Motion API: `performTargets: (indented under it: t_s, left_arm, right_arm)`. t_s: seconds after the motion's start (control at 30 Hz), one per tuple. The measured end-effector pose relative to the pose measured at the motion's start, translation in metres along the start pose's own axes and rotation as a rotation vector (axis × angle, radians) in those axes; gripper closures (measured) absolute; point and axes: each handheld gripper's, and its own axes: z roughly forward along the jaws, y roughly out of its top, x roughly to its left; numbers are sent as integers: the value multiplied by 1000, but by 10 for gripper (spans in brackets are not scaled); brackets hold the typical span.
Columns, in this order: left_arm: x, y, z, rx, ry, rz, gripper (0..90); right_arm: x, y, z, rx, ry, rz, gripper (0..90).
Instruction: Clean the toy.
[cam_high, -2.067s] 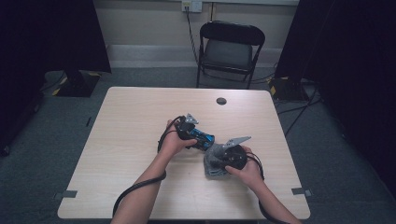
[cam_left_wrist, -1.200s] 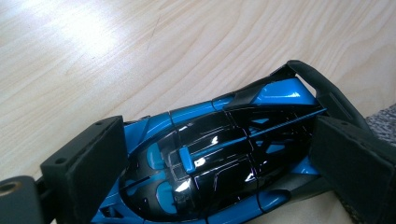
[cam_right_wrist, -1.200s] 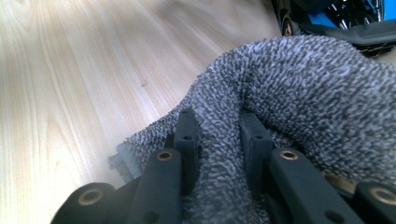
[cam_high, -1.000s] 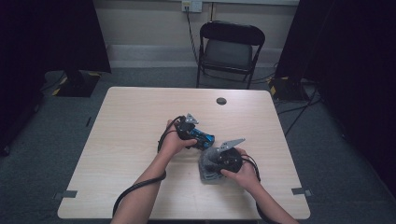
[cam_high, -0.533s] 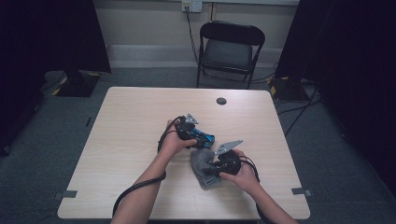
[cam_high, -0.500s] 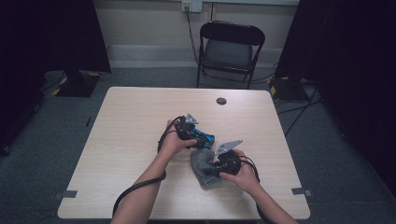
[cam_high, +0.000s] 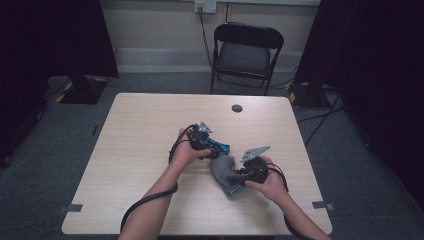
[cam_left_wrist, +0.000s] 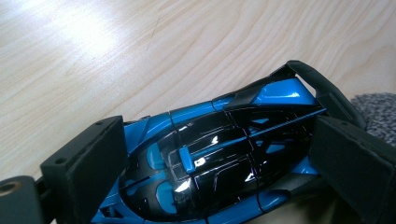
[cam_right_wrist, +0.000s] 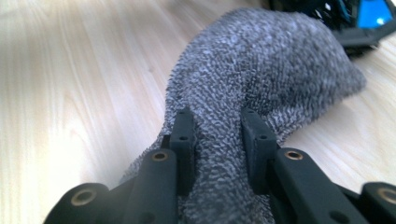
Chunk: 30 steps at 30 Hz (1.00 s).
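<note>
You have a glossy blue and black toy car (cam_left_wrist: 219, 154) lying on the table near its middle, its rear wing next to a grey terry cloth (cam_right_wrist: 261, 79). The cloth sits bunched into a raised fold just to the car's right and nearer you.

The glossy toy racing car (cam_left_wrist: 219, 158) is bright blue, with black panels over its top and a matt black rear wing. The fuzzy terry cloth (cam_right_wrist: 261, 79) is mid-grey, flecked lighter across its nap. The table's laminate top (cam_high: 145, 130) is pale beige with a fine wood-grain pattern. Both hand-held two-jaw grippers, the left (cam_high: 212, 146) and the right (cam_high: 235, 176), are black with a light grey triangular plate. The small round disc (cam_high: 237, 108) at the far edge is dark. The folding chair (cam_high: 247, 50) beyond is black.
</note>
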Motion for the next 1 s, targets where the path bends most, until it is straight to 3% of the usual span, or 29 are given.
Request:
performTargets:
  t_s: [0.5, 0.73, 0.9, 1.0]
  left_arm:
    - [0, 0, 0, 1, 1, -2, 41]
    - [-1, 0, 0, 0, 2, -1, 41]
    - [-1, 0, 0, 1, 2, -2, 41]
    - [-1, 0, 0, 0, 2, -2, 41]
  right_arm:
    - [-18, -10, -11, 17, -61, 60, 645]
    - [-20, -14, -15, 2, -109, 86, 602]
    - [-22, -20, -18, -9, -141, 126, 521]
    - [-22, -22, -22, -8, -157, 138, 528]
